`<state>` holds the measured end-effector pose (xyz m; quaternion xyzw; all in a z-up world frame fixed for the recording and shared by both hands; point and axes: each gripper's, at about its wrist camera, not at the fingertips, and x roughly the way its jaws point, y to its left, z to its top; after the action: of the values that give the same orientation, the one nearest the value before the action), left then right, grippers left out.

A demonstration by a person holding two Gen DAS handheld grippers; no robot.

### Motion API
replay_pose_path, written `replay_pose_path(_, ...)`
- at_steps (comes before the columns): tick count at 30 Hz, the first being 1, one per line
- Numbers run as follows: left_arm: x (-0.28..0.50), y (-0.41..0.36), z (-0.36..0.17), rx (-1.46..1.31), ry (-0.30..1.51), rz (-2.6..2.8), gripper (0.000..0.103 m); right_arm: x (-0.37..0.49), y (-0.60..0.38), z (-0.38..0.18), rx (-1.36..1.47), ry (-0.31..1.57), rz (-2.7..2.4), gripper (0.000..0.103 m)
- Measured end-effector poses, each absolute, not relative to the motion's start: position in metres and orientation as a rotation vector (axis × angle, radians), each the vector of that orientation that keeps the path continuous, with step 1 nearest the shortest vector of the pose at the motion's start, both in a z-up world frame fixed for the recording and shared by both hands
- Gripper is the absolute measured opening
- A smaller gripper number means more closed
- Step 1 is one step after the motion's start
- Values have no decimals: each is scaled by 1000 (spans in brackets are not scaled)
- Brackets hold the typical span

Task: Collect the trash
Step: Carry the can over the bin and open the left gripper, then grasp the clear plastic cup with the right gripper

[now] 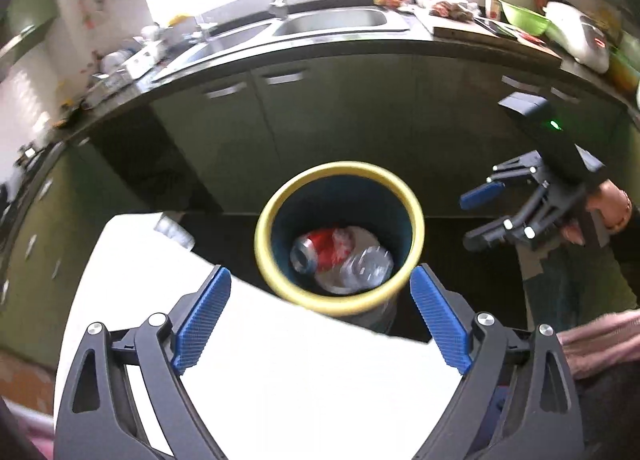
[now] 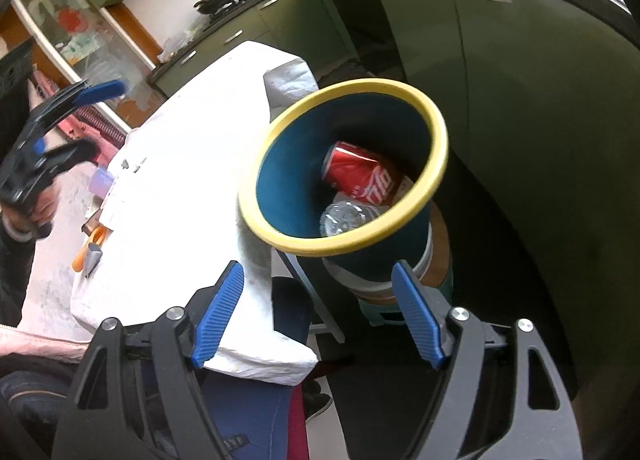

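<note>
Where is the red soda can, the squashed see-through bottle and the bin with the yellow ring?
Red metal soda can (image 2: 358, 172), right wrist view, on its printed side.
Crushed clear plastic bottle (image 2: 346, 216), right wrist view, on its crumpled body.
Teal round bin with yellow rim (image 2: 438, 136), right wrist view, on the rim's right edge.

The left wrist camera is looking steeply down along its own left gripper, from above the white bench, straight into the mouth of the yellow-rimmed bin just beyond; the sink counter is arching across the top. The right wrist camera is riding behind the right gripper, also tilting down, seeing the bin from closer and more from the side. Both views are sharing the bin, its contents and the bench, and each is catching the other gripper at its edge.
</note>
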<state>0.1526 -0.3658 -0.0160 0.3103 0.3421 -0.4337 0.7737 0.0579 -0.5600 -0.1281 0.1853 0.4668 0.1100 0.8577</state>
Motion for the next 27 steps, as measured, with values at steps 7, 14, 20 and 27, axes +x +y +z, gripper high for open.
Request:
replay_pose_path(7,104,-244,4,502,767,-746,93,79,-516,-108,273,986,268,73)
replay_pose_path(14,63,-107,8,258,736,-469,97,125,-428,-81,119,974,394,73)
replay_pose_path(20,38,-12,-6,74,703,-277,98,177,-344,-61,-6,881,428,72)
replay_pose_path(27,22,39,-31,-60,710,-211,98,244,-291,-84,-52,878,350,55)
